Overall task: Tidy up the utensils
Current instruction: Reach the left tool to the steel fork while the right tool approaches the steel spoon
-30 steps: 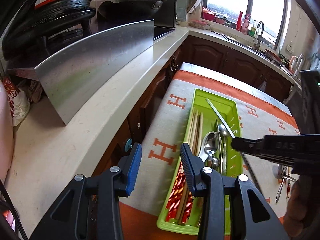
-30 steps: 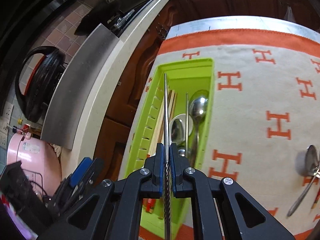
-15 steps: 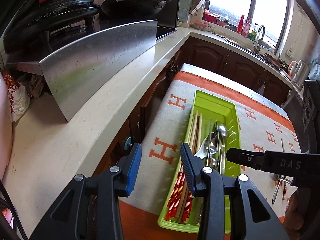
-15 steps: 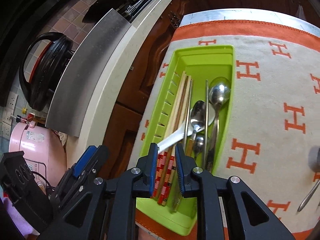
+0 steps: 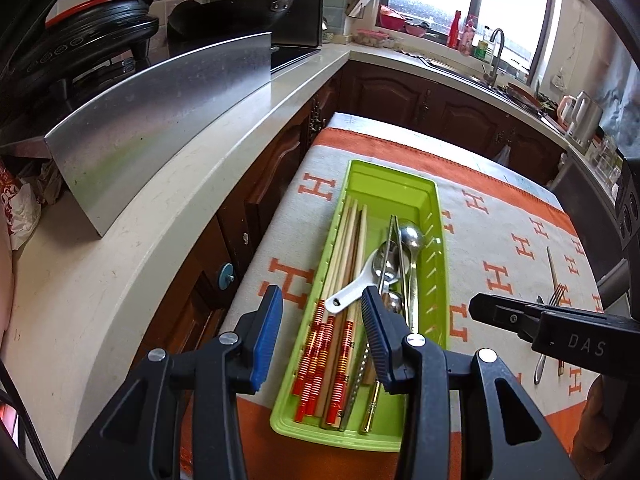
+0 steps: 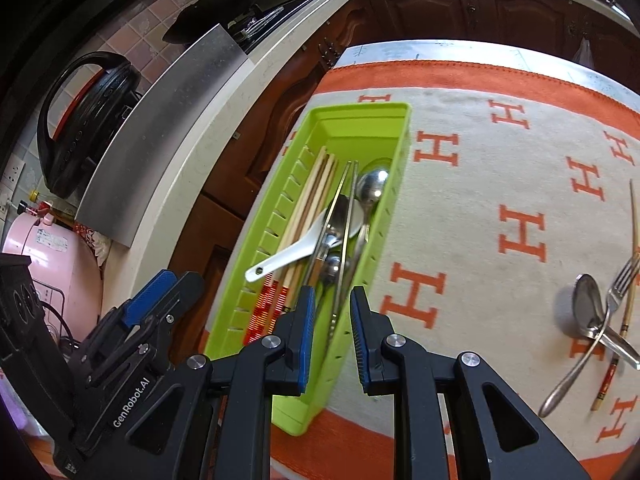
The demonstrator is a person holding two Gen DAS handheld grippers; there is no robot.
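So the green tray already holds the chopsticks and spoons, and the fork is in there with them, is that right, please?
Not quite: the fork is not in the green tray. The right wrist view shows it on the cloth, crossed with a loose spoon well to the tray's right. The chopsticks and spoons are in the tray, as you said.

Daylight is streaming in from the window (image 5: 504,4), blowing it out white; fisheye curvature is bending the edges, and black vignetting is darkening the corners.

Bare cloth (image 6: 480,208) between tray (image 6: 402,152) and loose cutlery (image 6: 596,320).
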